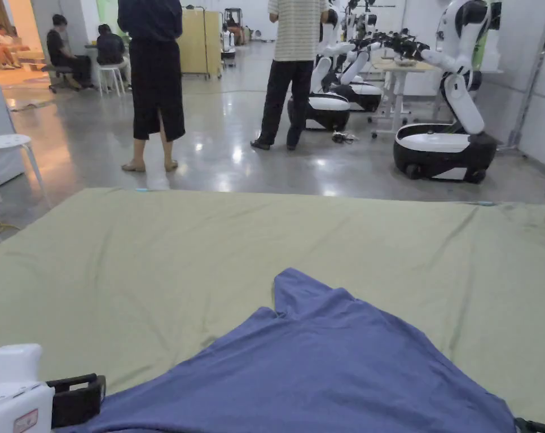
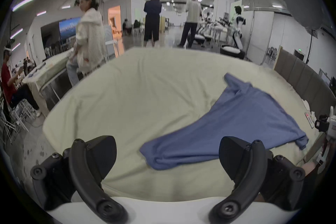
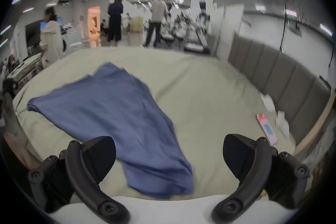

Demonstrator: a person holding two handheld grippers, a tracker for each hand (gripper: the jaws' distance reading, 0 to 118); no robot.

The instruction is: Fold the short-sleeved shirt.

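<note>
A: Left tongs [image 2: 167,160] — how do they stand?

B: Jaws spread wide, nothing between them but the green sheet [image 2: 127,100]. They hang over the near edge of the bed, just beside the shirt [image 2: 236,128], not touching it. In the head view the left tongs [image 1: 77,397] sit at the bottom left corner, their white body beside the shirt's near left edge.

A: And the right tongs [image 3: 169,164]?

B: Spread as well — the shirt's near corner lies under the gap, but neither jaw presses on it. A sliver of dark jaw shows at the bottom right corner of the head view.

A: Where is the shirt?

B: On the sheet, at the near side of the bed, blue and rumpled. It is drawn into a rough triangle: wide along the near edge, narrowing to a point toward the middle, where one flap sticks up. Its two near corners are bunched into folds.

A: Anything else on the bed?

B: A flat card [image 3: 267,128] and some white papers [image 3: 281,122] at the right side, by the padded headboard [image 3: 281,82], well apart from the shirt.

A: Beyond it?

B: Two people [image 1: 153,79] standing on the grey floor, backs turned, and white robots [image 1: 452,113] to the right.
</note>
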